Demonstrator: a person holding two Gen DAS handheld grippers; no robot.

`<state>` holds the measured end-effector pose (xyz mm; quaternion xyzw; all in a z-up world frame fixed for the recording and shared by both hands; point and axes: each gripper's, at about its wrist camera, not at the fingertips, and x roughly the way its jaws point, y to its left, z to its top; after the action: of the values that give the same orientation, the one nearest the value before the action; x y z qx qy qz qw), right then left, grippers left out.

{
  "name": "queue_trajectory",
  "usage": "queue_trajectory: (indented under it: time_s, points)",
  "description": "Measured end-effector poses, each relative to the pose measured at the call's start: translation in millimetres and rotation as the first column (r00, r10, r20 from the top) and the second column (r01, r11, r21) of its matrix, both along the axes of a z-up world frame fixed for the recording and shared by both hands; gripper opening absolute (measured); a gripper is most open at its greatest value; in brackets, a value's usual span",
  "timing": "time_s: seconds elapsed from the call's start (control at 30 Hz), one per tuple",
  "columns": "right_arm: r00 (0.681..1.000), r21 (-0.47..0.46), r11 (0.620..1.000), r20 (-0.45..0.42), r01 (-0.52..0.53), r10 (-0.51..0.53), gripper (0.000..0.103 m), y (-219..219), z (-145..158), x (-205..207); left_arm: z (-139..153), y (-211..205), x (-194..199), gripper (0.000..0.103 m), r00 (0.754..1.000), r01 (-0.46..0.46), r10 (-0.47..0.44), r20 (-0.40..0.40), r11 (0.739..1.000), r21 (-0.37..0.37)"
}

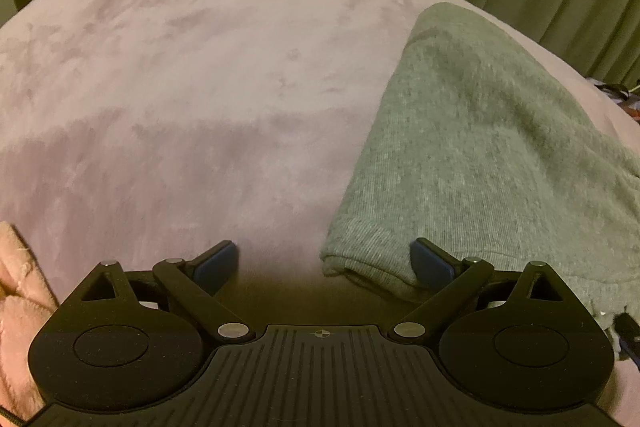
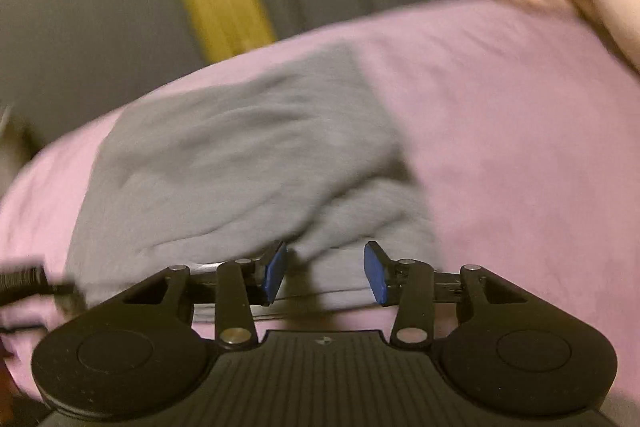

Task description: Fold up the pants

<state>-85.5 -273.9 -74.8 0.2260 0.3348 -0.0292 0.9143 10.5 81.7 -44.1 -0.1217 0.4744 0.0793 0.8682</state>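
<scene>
We read no writing anywhere. Our left gripper [image 1: 325, 263] gapes wide at the folded grey pants' [image 1: 472, 147] near corner on the pink blanket [image 1: 180, 75]; our right gripper [image 2: 325, 273] hangs released over them.

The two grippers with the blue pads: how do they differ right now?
The left gripper has its jaws spread wide, while the right gripper holds them narrower. The left straddles the corner of the folded grey pants over the pink blanket; the right hovers squarely over grey cloth. Both are black, and neither grips anything.
</scene>
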Motion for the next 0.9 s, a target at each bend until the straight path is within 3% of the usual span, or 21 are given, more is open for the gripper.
queue_trajectory:
  time_s: [0.07,0.13,0.3,0.37,0.4,0.5,0.57,0.67,0.73,0.8,0.87,0.9]
  points:
    - [0.998,0.183,0.982,0.016,0.05,-0.054,0.043,-26.1,-4.8,-6.6,-0.7,-0.4,-0.5,0.099,1.0,-0.004,0.004,0.002,1.0,-0.001]
    - [0.995,0.278,0.957,0.017,0.085,-0.093,0.043,-41.9,-8.9,-12.0,-1.3,-0.4,-0.4,0.099,1.0,-0.006,0.006,0.003,1.0,-0.004]
    - [0.996,0.335,0.939,-0.001,0.082,-0.087,0.046,-46.9,-10.9,-14.1,-0.5,2.7,-0.4,0.099,1.0,-0.015,0.015,0.005,1.0,-0.017]
    - [0.999,0.375,0.926,-0.006,0.039,-0.039,0.068,-44.7,-11.8,-13.0,-1.3,3.3,0.1,0.099,1.0,-0.016,0.016,0.003,1.0,-0.021]
    - [1.0,0.416,0.909,-0.008,0.0,0.003,0.073,-41.8,-12.5,-10.4,-1.8,3.2,0.8,0.099,1.0,-0.017,0.017,0.001,1.0,-0.023]
    - [0.998,0.477,0.876,0.052,-0.067,0.047,0.073,-34.5,-4.8,-4.3,-2.6,3.9,1.4,0.099,1.0,-0.018,0.018,-0.001,1.0,-0.024]
    - [0.992,0.469,0.878,0.113,-0.099,0.051,0.073,-31.2,7.1,1.5,-1.7,3.9,0.8,0.098,1.0,-0.02,0.02,0.005,0.999,-0.025]
    - [0.979,0.349,0.928,0.19,-0.133,0.069,0.069,-21.6,28.6,12.2,4.3,4.5,-4.3,0.098,0.998,-0.03,0.031,0.049,0.999,-0.023]
    - [0.965,0.208,0.966,0.242,-0.154,0.101,0.054,-12.6,36.4,19.8,9.7,4.1,-5.9,0.098,0.996,-0.017,0.02,0.084,0.999,-0.033]
    - [0.964,0.017,0.991,0.232,-0.133,0.126,0.051,-2.9,34.5,34.9,15.9,1.6,-3.1,0.098,0.992,-0.004,0.007,0.123,1.0,-0.026]
    - [0.971,-0.212,0.972,0.189,-0.104,0.146,0.029,7.2,23.1,43.1,24.0,-5.2,5.7,0.098,0.986,0.01,-0.014,0.166,1.0,0.024]
    - [0.97,-0.326,0.941,0.185,-0.091,0.158,0.028,13.1,14.6,42.7,28.1,-9.2,11.7,0.098,0.982,0.018,-0.027,0.186,0.999,0.05]
